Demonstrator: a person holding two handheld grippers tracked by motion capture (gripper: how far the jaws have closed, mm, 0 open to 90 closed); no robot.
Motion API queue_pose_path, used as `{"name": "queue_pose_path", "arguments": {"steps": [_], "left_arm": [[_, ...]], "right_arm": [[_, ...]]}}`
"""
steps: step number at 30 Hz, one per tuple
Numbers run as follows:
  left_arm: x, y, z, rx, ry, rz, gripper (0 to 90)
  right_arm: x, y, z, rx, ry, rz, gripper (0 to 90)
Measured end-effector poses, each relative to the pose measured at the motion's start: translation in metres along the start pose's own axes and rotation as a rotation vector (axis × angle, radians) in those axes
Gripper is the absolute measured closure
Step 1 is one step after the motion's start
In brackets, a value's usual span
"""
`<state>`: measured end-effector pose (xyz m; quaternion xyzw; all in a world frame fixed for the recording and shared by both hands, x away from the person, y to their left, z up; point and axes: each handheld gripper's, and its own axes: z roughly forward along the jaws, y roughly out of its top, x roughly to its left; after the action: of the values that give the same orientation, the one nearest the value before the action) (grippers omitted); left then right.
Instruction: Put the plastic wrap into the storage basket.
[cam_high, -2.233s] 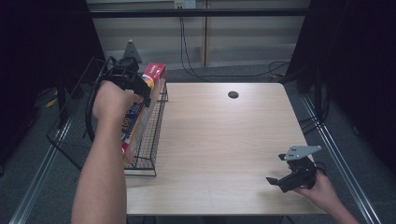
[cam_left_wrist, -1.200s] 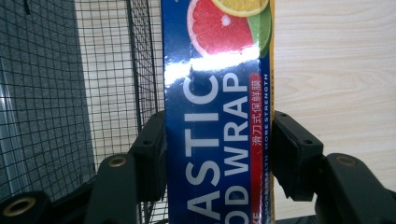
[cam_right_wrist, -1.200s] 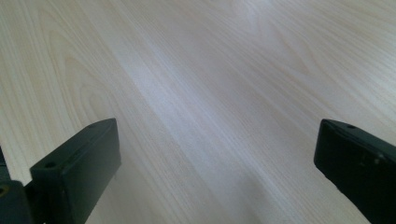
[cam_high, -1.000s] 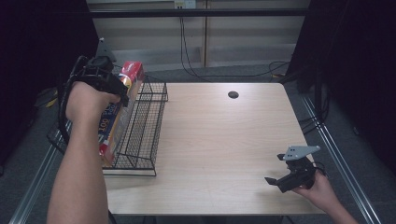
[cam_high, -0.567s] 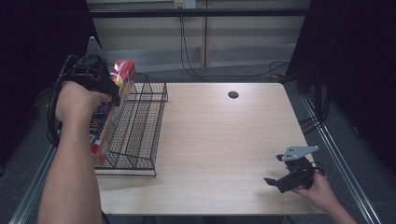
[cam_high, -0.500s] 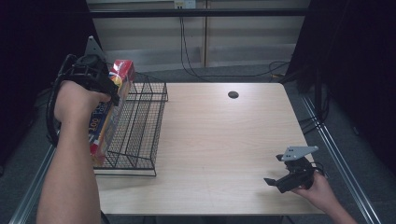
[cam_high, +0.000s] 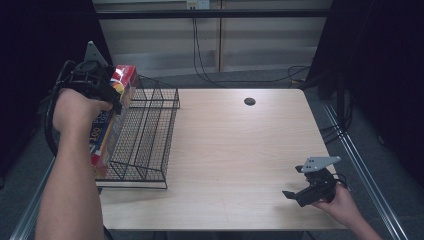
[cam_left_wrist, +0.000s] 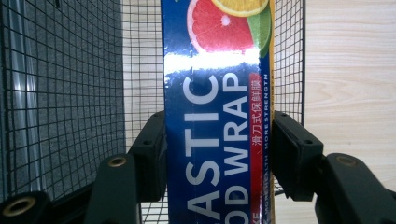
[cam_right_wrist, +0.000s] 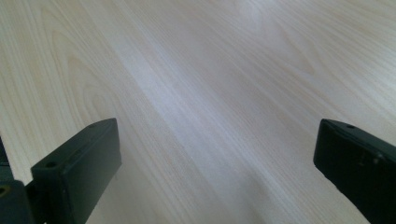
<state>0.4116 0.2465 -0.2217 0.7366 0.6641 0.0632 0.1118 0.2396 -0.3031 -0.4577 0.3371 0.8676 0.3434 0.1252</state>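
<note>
Blue wrap box (cam_left_wrist: 217, 121) sits pinched between your left gripper's (cam_left_wrist: 219, 154) jaws, held over the wire rack's (cam_high: 145, 135) left edge. Your right gripper (cam_high: 312, 187) rests near the table's (cam_high: 240, 150) front right corner, jaws spread wide, holding nothing.

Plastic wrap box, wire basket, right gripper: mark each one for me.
plastic wrap box (cam_left_wrist: 217, 121), left gripper view, blue printed face.
wire basket (cam_high: 150, 135), high view, mesh floor.
right gripper (cam_high: 292, 196), high view, between its open jaws.
</note>
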Motion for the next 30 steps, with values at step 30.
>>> {"name": "queue_pose_path", "arguments": {"steps": [30], "left_arm": [[0.024, 0.007, 0.02, 0.017, 0.006, -0.013, 44.9]], "right_arm": [[0.001, 0.0, 0.003, 0.01, 0.01, 0.005, 0.6]]}}
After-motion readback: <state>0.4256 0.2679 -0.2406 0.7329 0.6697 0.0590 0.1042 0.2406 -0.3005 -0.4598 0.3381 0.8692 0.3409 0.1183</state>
